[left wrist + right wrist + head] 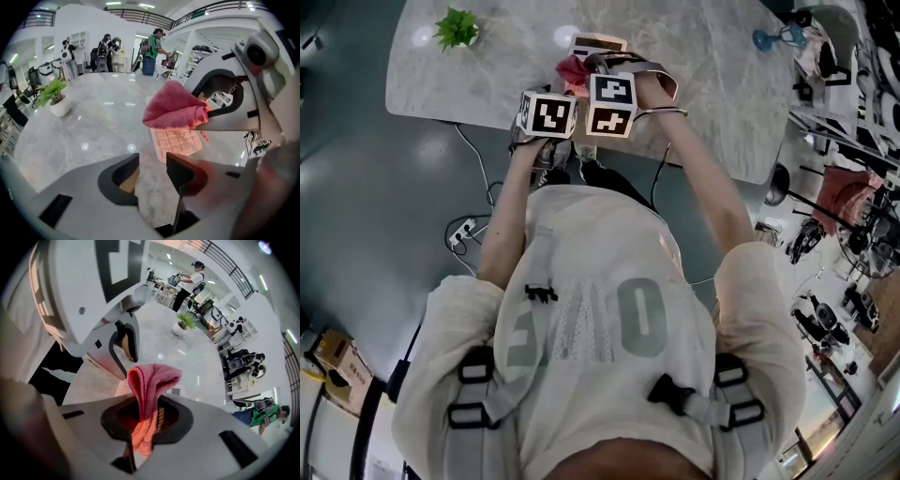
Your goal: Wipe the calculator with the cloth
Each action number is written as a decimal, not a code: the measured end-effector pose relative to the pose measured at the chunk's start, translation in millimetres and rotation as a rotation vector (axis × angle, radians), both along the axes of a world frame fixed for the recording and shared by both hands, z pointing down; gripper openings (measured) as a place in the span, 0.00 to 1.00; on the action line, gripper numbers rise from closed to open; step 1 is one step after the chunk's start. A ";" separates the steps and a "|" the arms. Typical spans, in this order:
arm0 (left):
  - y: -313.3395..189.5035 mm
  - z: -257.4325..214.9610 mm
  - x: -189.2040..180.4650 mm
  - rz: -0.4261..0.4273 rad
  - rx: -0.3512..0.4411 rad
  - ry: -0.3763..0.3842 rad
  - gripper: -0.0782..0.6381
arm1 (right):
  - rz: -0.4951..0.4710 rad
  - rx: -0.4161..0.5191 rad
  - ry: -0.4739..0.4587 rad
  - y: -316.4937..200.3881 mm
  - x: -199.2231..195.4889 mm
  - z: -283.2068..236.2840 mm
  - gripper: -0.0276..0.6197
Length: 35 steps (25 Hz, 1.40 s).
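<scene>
The calculator (176, 140) lies flat on the marble table (93, 126), its pale keys tinted pink; in the head view it (596, 44) sits just beyond both marker cubes. A pink-red cloth (151, 380) is pinched between the pads of my right gripper (147, 401), which is shut on it. The cloth (172, 110) hangs bunched just above the calculator's far half. My left gripper (152, 164) hovers open over bare table just in front of the calculator's near edge, with nothing between its jaws.
A small potted plant (457, 28) stands at the table's far left. A blue object (766, 38) sits at the far right. The table's near edge (487, 122) runs under my hands. Several people stand beyond the table (152, 44).
</scene>
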<state>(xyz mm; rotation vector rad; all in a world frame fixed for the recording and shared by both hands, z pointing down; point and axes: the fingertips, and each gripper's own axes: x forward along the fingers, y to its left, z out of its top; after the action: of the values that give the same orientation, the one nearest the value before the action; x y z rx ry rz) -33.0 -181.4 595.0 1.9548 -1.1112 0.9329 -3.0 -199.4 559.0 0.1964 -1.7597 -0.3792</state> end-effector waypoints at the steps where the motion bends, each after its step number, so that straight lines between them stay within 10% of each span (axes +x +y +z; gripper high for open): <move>1: -4.6 -5.9 0.5 -0.001 0.017 -0.001 0.37 | 0.008 0.019 -0.005 -7.2 1.7 -7.8 0.13; 17: -110.6 -208.7 27.5 -0.010 0.479 0.109 0.37 | 0.236 0.387 -0.187 -86.6 68.7 -175.7 0.13; 35: -71.3 -362.5 35.5 -0.047 0.945 0.137 0.17 | 0.811 0.684 -0.962 -33.3 144.2 -324.5 0.13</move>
<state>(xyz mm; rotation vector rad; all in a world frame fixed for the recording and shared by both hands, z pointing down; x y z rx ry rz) 2.5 -252.7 232.5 2.6381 -1.6885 0.2103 141.2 -232.7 234.5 1.7533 -2.1839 -0.2769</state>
